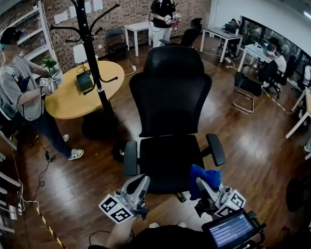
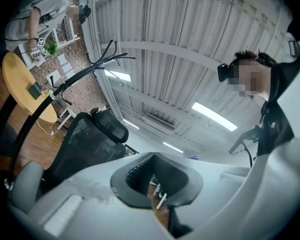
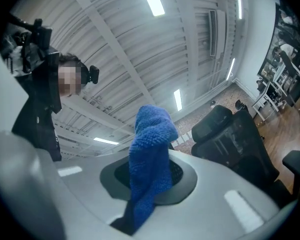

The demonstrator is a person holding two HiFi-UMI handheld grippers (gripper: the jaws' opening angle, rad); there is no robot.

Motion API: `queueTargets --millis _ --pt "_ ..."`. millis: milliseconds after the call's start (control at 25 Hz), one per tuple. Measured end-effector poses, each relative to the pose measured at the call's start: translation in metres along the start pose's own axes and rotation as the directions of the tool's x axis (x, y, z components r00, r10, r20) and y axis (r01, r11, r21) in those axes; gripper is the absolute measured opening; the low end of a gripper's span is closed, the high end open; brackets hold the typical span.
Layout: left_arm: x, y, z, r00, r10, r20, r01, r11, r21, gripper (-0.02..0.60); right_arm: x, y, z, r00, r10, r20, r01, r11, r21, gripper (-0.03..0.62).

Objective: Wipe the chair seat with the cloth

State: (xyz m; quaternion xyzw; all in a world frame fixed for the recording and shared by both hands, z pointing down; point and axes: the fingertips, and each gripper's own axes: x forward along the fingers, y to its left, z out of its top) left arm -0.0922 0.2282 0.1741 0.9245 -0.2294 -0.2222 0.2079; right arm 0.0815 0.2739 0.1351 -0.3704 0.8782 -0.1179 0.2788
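Observation:
A black office chair stands in front of me, its seat bare and its mesh back upright. My right gripper is at the seat's front right corner, shut on a blue cloth that bunches above its jaws. In the right gripper view the cloth stands up out of the right gripper against the ceiling, with the chair off to the right. My left gripper is at the seat's front left corner, shut with nothing in it. Its own view tilts up at the ceiling, with the left gripper low and the chair at left.
A black coat stand and a round wooden table stand left of the chair. One person is by that table, another at the back. Desks and chairs fill the right side. A small screen sits by my right gripper.

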Motion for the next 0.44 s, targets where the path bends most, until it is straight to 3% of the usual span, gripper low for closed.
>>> queueTargets --millis 440 --pt "0.056 -0.052 -0.023 0.995 -0.095 -0.005 0.095 0.995 0.008 -0.009 -0.036 -0.006 0.016 1.0 0.018 0.003 -0.018 1.0 -0.019 0.043"
